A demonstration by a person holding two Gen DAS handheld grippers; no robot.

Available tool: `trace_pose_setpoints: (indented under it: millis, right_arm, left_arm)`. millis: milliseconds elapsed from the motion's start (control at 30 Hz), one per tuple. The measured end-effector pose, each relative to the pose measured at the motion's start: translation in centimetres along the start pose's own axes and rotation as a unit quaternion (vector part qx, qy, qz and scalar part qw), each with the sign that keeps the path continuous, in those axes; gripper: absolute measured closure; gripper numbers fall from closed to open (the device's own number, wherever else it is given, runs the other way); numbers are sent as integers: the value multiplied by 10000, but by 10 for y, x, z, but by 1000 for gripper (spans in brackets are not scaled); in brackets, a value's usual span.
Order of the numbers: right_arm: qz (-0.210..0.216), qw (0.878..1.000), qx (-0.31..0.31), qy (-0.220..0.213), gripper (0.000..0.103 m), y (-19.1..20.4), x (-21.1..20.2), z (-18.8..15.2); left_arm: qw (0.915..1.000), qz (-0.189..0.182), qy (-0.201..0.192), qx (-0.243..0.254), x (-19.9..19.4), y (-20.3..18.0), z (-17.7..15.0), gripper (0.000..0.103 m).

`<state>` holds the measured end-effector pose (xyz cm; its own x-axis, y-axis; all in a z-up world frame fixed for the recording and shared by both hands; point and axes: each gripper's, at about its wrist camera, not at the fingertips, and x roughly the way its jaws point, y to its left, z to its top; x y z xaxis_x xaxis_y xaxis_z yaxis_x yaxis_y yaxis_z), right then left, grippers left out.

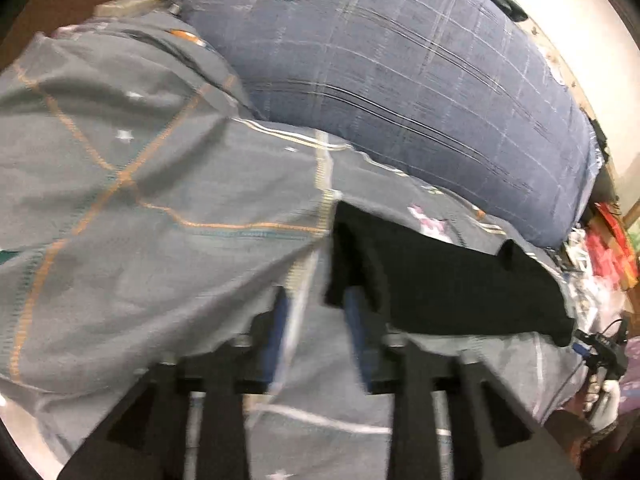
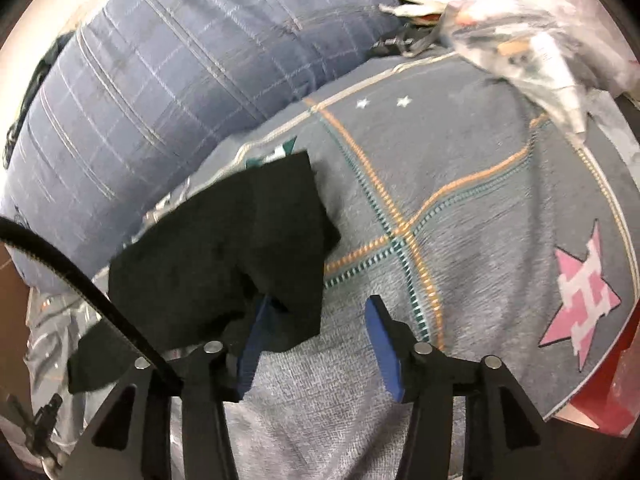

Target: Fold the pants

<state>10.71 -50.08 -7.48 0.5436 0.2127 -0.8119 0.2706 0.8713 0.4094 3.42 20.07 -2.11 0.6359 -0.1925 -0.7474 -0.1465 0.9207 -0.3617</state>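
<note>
The black pants lie folded on the grey patterned bedsheet. In the left wrist view my left gripper is open, its blue-padded fingers at the pants' near left corner, which drapes over the right finger. In the right wrist view the pants lie left of centre. My right gripper is open, with the pants' near right corner draped over its left finger. Its right finger stands over bare sheet. Neither gripper is closed on the cloth.
A large blue checked pillow lies just behind the pants, also in the right wrist view. Clutter of plastic bags and red items sits at the bed's far right edge. A black cable crosses the lower left.
</note>
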Motion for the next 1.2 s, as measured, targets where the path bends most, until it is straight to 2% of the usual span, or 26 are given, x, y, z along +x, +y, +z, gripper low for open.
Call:
trace_pose_setpoints:
  millis: [67,200,233,267,300,333,467,533,567,633,700,733,767,833,967,1033,1067,1100,1133,1167,1200]
  right_arm:
    - [5,10000,-24,-51,46,5,-5,-1]
    - [55,9999,-100,-29,46,16,-6,-6]
    - [58,9999,-138,-25,46,18,-6,-7]
    - [47,9998,-185,-29,46,20,-6,-9]
    - [42,9997,-219,-27,46,22,-6,-10]
    - [42,9997,-234,59,46,24,-6,-11]
    - [2,9995,-316,26,46,24,-6,-7]
    - [-24,9995,-318,17,46,23,-3,-4]
    - [-35,9996,-296,20,46,22,0,-2]
    - [-72,9997,-220,18,46,19,6,2]
    - [-95,9999,-104,-8,44,15,11,9]
    - [-81,10000,-12,-27,40,13,14,14]
    - [-72,9999,47,-54,40,12,16,18]
    - [-101,9998,79,-148,36,13,19,31]
    - [-204,9995,2,-252,27,24,30,58]
    - [-188,9998,-41,-63,25,29,45,68]
    - [-126,9998,-7,171,27,30,56,70]
    - [-6,9989,36,460,54,32,66,72]
    - [124,9967,8,804,89,36,75,74]
    - [123,9953,-45,964,89,42,77,77]
    - [99,9958,-128,903,90,50,72,84]
  left_arm:
    - [9997,-176,125,85,17,-16,8,57]
    - [9984,-152,522,167,64,-39,27,57]
    - [9976,-130,648,181,75,-42,31,65]
    - [9966,-27,787,240,87,-48,37,95]
    - [9961,10,840,282,90,-52,41,96]
    - [9963,-11,801,319,89,-57,45,96]
    - [9967,-118,163,786,59,-86,67,96]
    - [9969,-69,-1,781,52,-87,73,95]
    - [9970,31,2,769,54,-84,73,93]
    - [9959,468,170,753,71,-71,67,91]
    - [9895,1119,543,732,101,-48,53,91]
    - [9879,1228,640,704,107,-42,49,91]
    - [9883,1193,738,597,112,-33,45,91]
    - [9927,953,636,369,107,-22,41,90]
    - [9926,982,561,444,103,-27,44,90]
    - [9916,1014,618,510,105,-30,43,90]
    - [9910,1035,641,551,107,-32,42,90]
    - [9905,1052,651,602,108,-32,41,90]
    - [9901,1067,651,635,108,-36,42,90]
    - [9898,1078,652,663,109,-38,43,90]
    - [9897,1078,653,675,110,-38,44,90]
